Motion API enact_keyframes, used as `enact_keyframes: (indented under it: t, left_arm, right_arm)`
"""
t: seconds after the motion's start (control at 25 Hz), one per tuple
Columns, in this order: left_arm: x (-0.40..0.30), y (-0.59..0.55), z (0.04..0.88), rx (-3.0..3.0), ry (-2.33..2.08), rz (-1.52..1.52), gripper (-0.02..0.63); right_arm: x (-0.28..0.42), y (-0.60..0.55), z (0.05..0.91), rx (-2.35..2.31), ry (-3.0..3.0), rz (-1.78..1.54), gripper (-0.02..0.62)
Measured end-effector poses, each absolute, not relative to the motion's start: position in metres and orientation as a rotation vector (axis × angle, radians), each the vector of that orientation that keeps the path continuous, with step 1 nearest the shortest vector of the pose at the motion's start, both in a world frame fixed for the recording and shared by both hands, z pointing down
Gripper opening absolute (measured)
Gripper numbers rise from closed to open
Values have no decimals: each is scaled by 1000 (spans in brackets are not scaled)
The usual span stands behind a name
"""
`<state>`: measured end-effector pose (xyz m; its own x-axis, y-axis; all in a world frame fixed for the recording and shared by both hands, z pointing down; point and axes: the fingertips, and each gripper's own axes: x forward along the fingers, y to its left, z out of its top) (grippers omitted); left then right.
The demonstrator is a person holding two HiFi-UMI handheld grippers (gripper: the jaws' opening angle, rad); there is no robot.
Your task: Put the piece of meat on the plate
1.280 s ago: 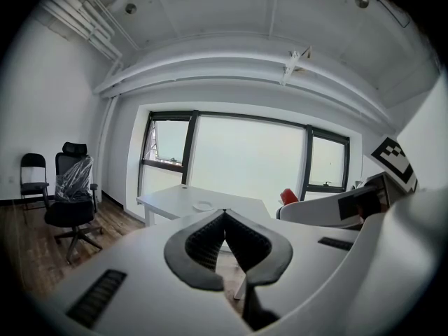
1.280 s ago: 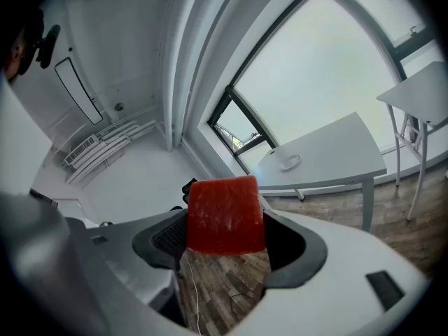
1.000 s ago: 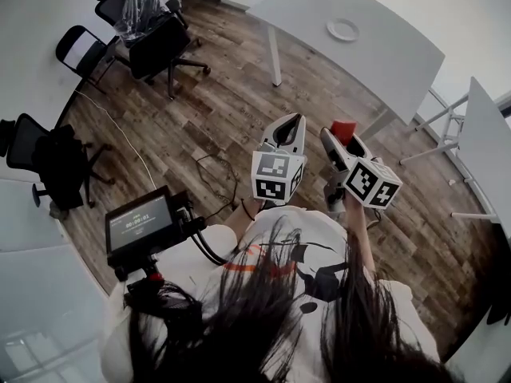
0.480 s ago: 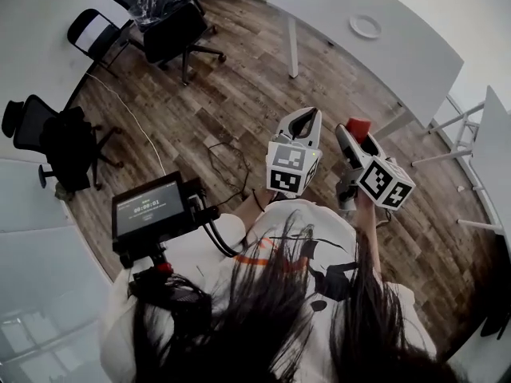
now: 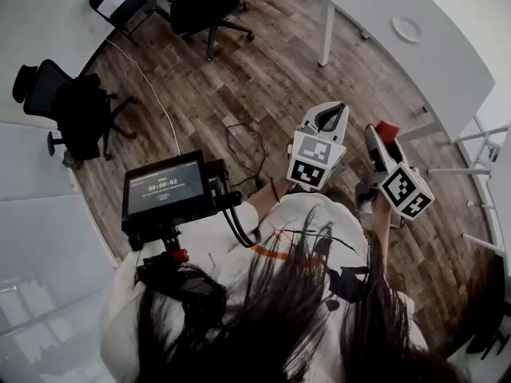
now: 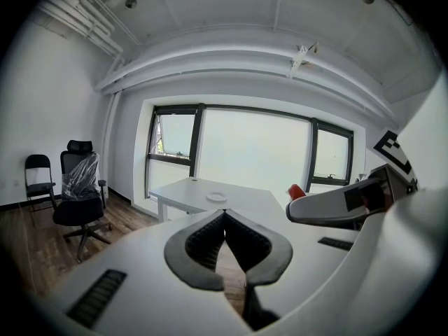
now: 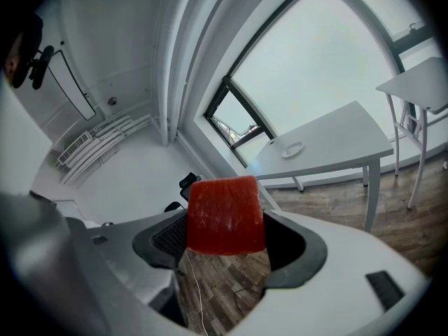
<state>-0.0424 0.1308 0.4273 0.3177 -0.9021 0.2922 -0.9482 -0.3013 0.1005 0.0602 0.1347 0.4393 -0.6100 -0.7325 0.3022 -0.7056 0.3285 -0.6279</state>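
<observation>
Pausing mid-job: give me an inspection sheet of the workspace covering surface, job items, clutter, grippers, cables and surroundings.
Surface: white table, ahead and to the right, apart from both grippers.
Job's things: plate on the table, nothing seen on it; piece of meat, red, not yet on the plate.
Clutter: nothing seen on the table besides the plate.
Grippers: right gripper shut on the piece of meat; left gripper shut, nothing between its jaws.
Cables: black cable looped on the floor; white cable running across the floor near the chairs.
Surroundings: wooden floor, office chairs, monitor on the person's rig.
</observation>
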Motion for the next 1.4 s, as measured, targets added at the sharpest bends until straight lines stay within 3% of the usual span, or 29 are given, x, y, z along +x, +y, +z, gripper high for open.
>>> enact_keyframes:
  t: [0.36, 0.96, 1.4]
  left_arm:
    - [-40, 147, 447, 2345, -1610, 224, 5]
    - [16, -141, 433, 2293, -1642, 208, 5]
    - [-24, -214, 455, 2116, -1766, 247, 5]
  right_arm:
    - [66, 159, 447, -1429, 2498, -1155, 330]
    - [142, -143, 445, -1480, 2569, -1146, 329]
    - [134, -265, 492, -1480, 2636, -1254, 330]
